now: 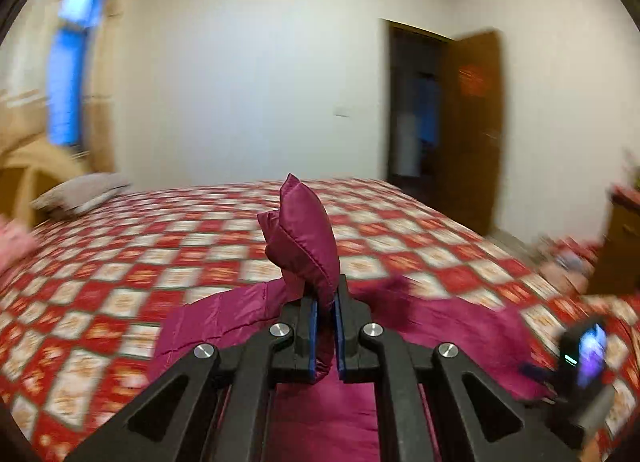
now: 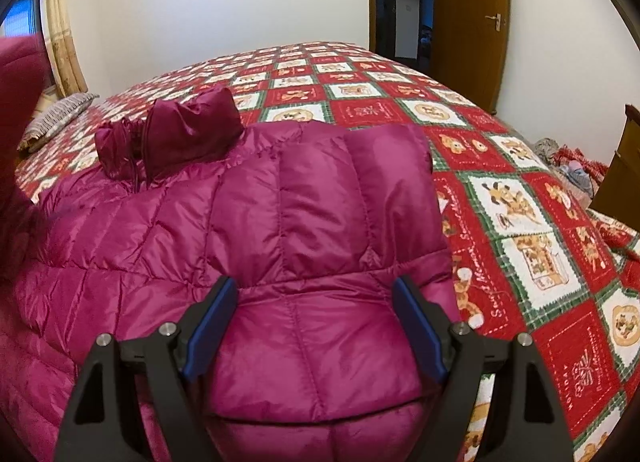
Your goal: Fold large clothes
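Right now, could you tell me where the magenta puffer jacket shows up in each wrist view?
Left wrist: the magenta puffer jacket is at bottom centre, a fold pinched upright in the left gripper.
Right wrist: it fills the lower left and centre, below the open right gripper.
Shared landmark: brown door.

The magenta jacket (image 2: 280, 201) is glossy, quilted, puffy cloth. The bedspread (image 2: 520, 201) is matt printed cotton. The door (image 2: 472, 21) is smooth varnished wood.

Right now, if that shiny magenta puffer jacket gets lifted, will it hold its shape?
Probably not: the jacket slumps in soft quilted folds, so it likely flops. Its glossy shell looks slippery. The left tool pinches one edge, which stands puffed, suggesting light filling.
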`<state>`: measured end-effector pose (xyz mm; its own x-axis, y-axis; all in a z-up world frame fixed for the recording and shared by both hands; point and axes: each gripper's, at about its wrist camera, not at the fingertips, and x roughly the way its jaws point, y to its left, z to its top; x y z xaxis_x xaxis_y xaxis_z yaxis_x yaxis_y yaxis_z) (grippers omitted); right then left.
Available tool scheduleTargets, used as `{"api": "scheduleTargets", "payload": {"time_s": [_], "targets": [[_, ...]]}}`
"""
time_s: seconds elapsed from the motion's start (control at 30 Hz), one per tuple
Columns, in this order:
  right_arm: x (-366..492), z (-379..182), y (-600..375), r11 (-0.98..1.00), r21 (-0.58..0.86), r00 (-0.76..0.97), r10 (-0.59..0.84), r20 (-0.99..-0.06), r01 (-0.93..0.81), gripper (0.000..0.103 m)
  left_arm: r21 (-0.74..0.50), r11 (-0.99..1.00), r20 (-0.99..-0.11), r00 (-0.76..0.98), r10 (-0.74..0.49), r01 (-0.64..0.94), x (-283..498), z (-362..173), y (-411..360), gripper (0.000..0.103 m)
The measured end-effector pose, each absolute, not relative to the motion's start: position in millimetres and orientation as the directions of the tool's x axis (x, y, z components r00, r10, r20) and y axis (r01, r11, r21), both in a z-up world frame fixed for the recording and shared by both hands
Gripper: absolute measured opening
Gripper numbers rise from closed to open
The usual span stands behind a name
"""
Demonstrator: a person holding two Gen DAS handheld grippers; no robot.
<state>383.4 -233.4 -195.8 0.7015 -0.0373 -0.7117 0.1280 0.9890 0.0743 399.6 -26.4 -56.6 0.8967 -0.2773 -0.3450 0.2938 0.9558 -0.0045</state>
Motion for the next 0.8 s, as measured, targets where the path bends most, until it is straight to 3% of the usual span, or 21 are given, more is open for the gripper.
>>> {"api": "scheduleTargets", "payload": {"time_s": [0.17,0.37,0.43,0.5,0.67,0.8], "targets": [[381,-195,-239,0.984,0.120,0.711,-0.011,-0.703,0.133,0.083,0.022,0.922,-0.451,0.826,-0.337,0.388,394,-104,-92,0.006],[381,-195,-242,0.979,0.155,0.719,0.013,-0.694,0.132,0.083,-0.014,0.923,-0.578,0.750,-0.320,0.383,401,-148,-102,0.009],[380,-195,-243,0.977,0.170,0.722,0.022,-0.691,0.132,0.083,-0.035,0.909,-0.619,0.706,-0.345,0.414,400,-157,-105,0.019],[380,-194,-244,0.974,0.182,0.725,0.031,-0.688,0.132,0.083,-0.065,0.902,-0.670,0.651,-0.357,0.427,402,-168,-111,0.059],[377,-194,-250,0.967,0.216,0.735,0.047,-0.677,0.137,0.083,-0.082,0.902,-0.684,0.635,-0.360,0.423,377,-167,-101,0.071],[373,-189,-253,0.962,0.233,0.742,0.054,-0.669,0.140,0.082,-0.042,0.909,-0.655,0.676,-0.339,0.415,353,-148,-78,0.072]]}}
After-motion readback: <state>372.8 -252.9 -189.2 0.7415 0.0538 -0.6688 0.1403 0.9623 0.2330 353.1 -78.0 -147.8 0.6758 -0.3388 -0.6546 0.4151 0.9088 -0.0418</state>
